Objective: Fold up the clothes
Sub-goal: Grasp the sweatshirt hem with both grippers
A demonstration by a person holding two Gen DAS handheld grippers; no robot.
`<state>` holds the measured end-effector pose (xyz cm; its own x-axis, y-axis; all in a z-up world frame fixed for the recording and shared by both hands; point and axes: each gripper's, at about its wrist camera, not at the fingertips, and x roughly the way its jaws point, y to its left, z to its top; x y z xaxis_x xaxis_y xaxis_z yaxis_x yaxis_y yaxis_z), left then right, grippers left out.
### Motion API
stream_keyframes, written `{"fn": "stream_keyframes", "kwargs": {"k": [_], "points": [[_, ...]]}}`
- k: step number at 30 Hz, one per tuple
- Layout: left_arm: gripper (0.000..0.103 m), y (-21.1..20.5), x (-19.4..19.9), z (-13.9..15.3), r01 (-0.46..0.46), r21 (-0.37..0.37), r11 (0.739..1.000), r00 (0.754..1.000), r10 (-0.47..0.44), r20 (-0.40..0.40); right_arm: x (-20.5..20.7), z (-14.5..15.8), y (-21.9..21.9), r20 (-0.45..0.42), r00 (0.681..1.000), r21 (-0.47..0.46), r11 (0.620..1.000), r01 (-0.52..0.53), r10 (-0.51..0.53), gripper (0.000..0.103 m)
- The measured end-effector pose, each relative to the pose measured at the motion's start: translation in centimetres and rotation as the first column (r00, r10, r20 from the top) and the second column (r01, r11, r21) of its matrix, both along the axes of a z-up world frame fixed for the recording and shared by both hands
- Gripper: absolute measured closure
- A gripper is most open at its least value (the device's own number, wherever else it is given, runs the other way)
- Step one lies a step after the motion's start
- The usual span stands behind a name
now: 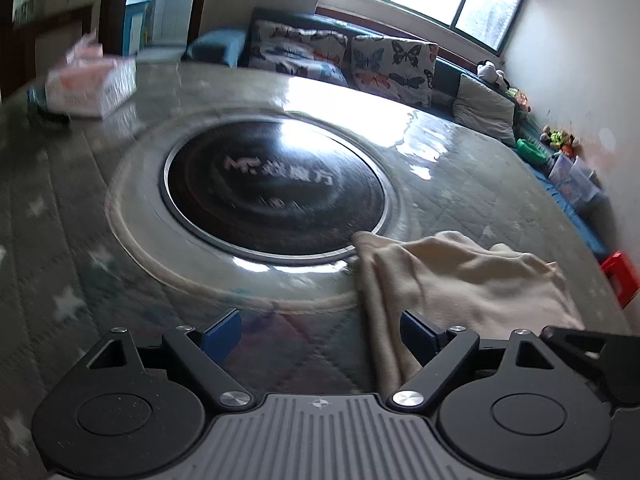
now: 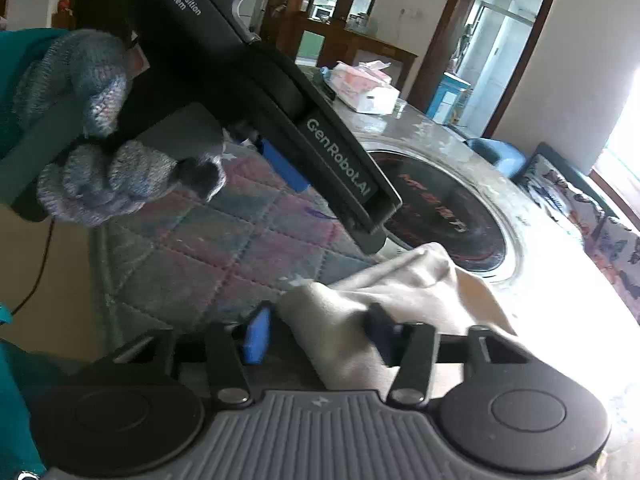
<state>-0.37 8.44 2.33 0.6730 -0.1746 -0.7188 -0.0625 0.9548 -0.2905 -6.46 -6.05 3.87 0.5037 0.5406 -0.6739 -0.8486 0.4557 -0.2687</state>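
A cream garment (image 1: pixel 460 280) lies bunched on the glass-topped table, at the right in the left wrist view, with one edge trailing down toward me. My left gripper (image 1: pixel 320 336) stands open over the table; the garment's edge lies just inside its right finger (image 1: pixel 420 336) and the left pad is far from it. In the right wrist view, the garment (image 2: pixel 360 304) is heaped between the jaws of my right gripper (image 2: pixel 320 332). A thin dark gap shows beside the blue left pad (image 2: pixel 258 334), so that gripper is open around the cloth.
A black round cooktop (image 1: pixel 276 192) is set in the table's middle over a quilted star-patterned cover (image 2: pixel 224 256). A tissue box (image 1: pixel 92 80) stands at the far left. A gloved hand (image 2: pixel 100 152) holds the other device. Sofa cushions (image 1: pixel 392 64) and a red stool (image 1: pixel 620 276) lie beyond.
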Motion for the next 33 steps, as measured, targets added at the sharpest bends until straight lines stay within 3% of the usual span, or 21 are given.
{"fn": "stream_keyframes", "kwargs": {"k": [2, 5, 9, 19, 21, 25, 28, 33], "points": [[0.015, 0.0, 0.2, -0.2, -0.024, -0.057, 0.998, 0.999, 0.023, -0.027, 0.5, 0.4, -0.5, -0.027, 0.999, 0.033, 0.999, 0.026, -0.025, 0.077], [0.015, 0.1, 0.5, -0.2, -0.059, -0.12, 0.991, 0.997, 0.054, -0.047, 1.3, 1.0, -1.2, -0.072, 0.995, 0.084, 0.994, 0.068, -0.062, 0.086], [0.015, 0.0, 1.0, -0.1, -0.087, -0.216, 0.973, 0.994, 0.07, -0.083, 2.1, 1.9, -2.1, -0.123, 0.988, 0.145, 0.983, 0.11, -0.093, 0.088], [0.019, -1.6, 2.5, -0.5, -0.127, -0.372, 0.919, 0.987, 0.081, -0.137, 2.8, 4.2, -5.0, -0.179, 0.976, 0.281, 0.944, 0.171, -0.123, 0.09], [0.027, -1.9, 2.7, -0.7, -0.131, -0.394, 0.91, 0.986, 0.08, -0.143, 2.7, 4.3, -5.5, -0.184, 0.975, 0.294, 0.94, 0.175, -0.124, 0.09], [0.059, -2.2, 3.1, -1.5, -0.132, -0.456, 0.88, 0.983, 0.056, -0.176, 2.3, 4.2, -6.1, -0.194, 0.975, 0.306, 0.938, 0.165, -0.108, 0.09], [0.075, -2.2, 3.2, -1.9, -0.128, -0.449, 0.884, 0.983, 0.054, -0.173, 2.2, 3.9, -6.3, -0.197, 0.975, 0.304, 0.94, 0.157, -0.099, 0.088], [0.079, -2.1, 2.9, -1.8, -0.11, -0.437, 0.893, 0.987, 0.046, -0.155, 2.0, 4.1, -7.6, -0.207, 0.972, 0.309, 0.935, 0.175, -0.114, 0.078]]}}
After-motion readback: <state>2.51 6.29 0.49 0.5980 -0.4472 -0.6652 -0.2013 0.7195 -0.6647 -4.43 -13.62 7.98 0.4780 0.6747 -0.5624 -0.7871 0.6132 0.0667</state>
